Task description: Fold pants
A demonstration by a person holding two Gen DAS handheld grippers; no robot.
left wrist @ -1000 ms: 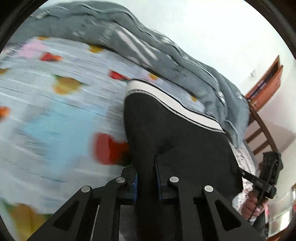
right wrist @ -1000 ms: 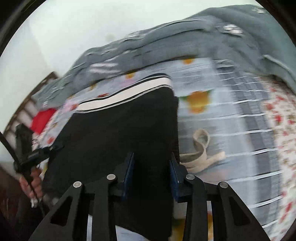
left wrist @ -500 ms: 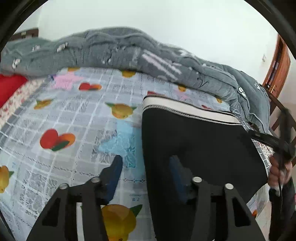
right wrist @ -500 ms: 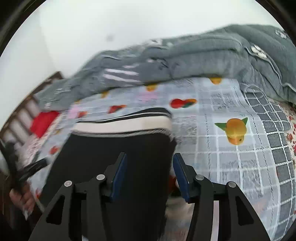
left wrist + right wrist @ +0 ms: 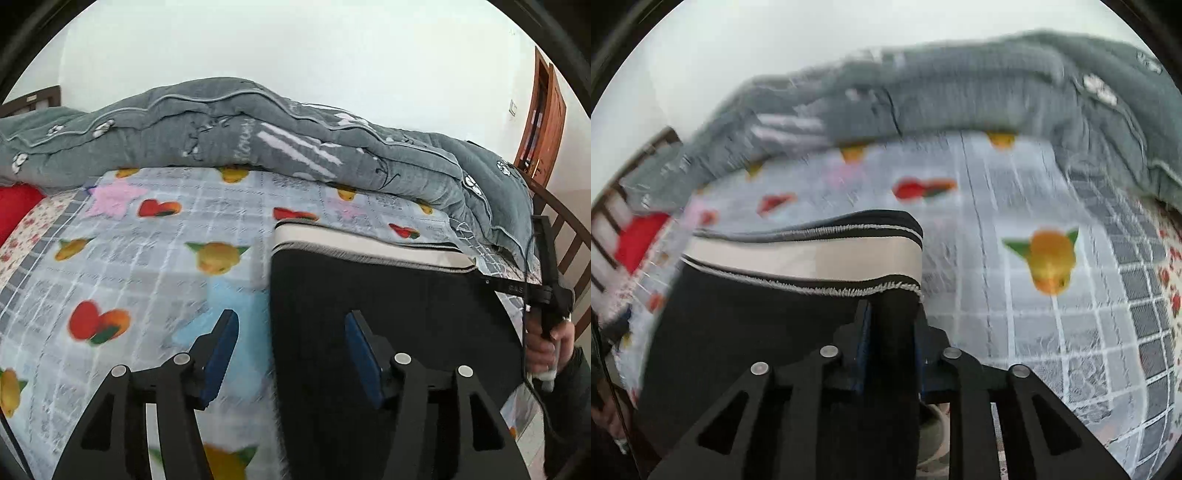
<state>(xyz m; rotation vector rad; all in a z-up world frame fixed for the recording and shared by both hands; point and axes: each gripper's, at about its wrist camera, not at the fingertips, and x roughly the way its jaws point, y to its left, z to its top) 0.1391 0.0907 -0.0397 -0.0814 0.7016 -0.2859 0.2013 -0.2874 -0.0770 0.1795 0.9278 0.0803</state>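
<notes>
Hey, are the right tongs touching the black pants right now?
Touching. In the right wrist view the right tongs are closing, and a ridge of the black pants fills the narrow gap between both pads, just below the white waistband.

Black pants [image 5: 388,295], cream-striped waistband [image 5: 801,256], folded flat on bed, far-edge waistband

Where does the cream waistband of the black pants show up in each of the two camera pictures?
Left wrist view: the waistband runs right of centre, above the open fingers.
Right wrist view: the waistband lies left of centre, just above the fingers.
Shared landmark: the grey quilt along the far side.
</notes>
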